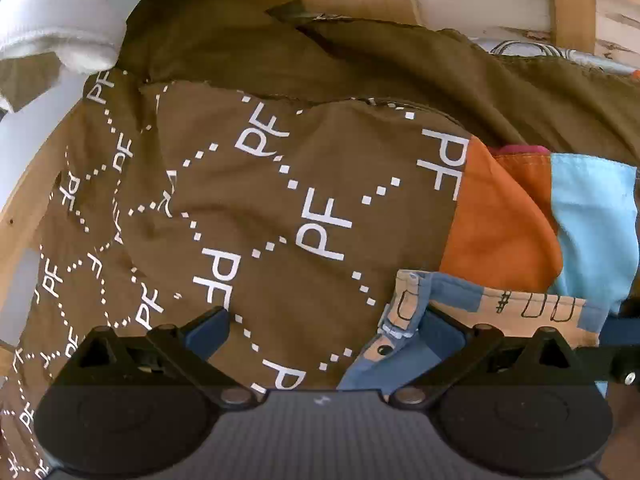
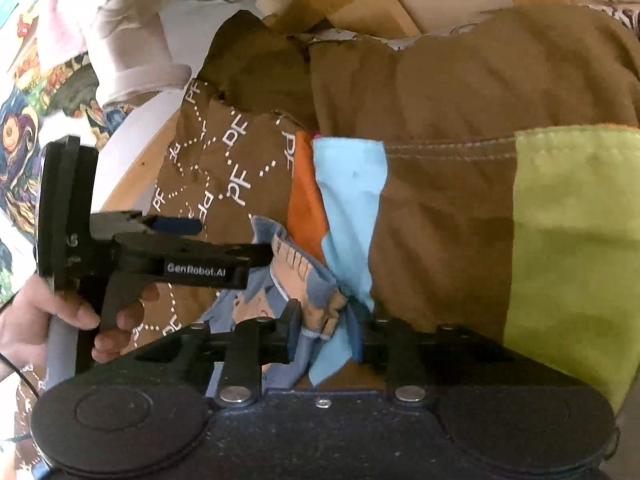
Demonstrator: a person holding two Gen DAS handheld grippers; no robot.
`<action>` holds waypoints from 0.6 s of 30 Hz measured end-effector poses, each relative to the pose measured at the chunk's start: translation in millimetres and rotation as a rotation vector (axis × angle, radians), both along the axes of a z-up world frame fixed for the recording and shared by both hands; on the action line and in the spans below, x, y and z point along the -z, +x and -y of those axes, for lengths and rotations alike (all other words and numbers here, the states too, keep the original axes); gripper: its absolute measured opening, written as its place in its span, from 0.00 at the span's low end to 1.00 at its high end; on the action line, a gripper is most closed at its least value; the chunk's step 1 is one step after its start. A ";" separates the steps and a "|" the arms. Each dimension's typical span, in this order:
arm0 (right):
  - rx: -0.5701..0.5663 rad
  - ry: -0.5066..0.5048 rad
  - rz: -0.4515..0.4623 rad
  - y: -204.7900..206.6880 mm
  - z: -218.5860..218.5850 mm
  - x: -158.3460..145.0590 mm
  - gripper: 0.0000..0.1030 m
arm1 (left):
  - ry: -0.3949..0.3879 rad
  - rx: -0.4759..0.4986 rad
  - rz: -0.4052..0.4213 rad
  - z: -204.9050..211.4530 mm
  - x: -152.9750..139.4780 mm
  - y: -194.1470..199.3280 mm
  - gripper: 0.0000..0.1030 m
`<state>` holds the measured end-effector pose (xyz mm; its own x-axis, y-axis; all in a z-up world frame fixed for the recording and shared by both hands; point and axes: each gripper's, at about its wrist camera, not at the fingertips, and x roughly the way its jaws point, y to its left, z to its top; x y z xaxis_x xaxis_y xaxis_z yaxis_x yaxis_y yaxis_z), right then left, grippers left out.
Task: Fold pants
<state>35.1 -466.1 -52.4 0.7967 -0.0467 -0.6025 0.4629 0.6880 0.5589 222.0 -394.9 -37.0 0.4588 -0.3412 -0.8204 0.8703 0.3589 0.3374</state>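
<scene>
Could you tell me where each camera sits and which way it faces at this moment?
Left wrist: sits on the left tool, facing along its open fingers over the PF-printed brown pants.
Right wrist: sits on the right tool, facing the patchwork pants edge pinched in its fingers; the left tool and the person's hand show at left.
Shared: the brown pants, orange patch and light blue patch.
</scene>
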 end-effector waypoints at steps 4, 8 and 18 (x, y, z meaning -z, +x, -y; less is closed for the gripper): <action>0.017 0.049 0.032 2.7 2.9 4.4 0.34 | -0.014 -0.031 -0.047 -1.9 1.3 9.1 1.00; 0.046 0.101 0.076 1.6 8.1 8.9 0.33 | -0.021 -0.053 -0.079 -4.5 1.9 18.4 1.00; 0.037 -0.018 0.098 -5.1 -3.1 -3.2 0.14 | -0.041 -0.165 -0.188 -21.4 -19.7 36.5 0.97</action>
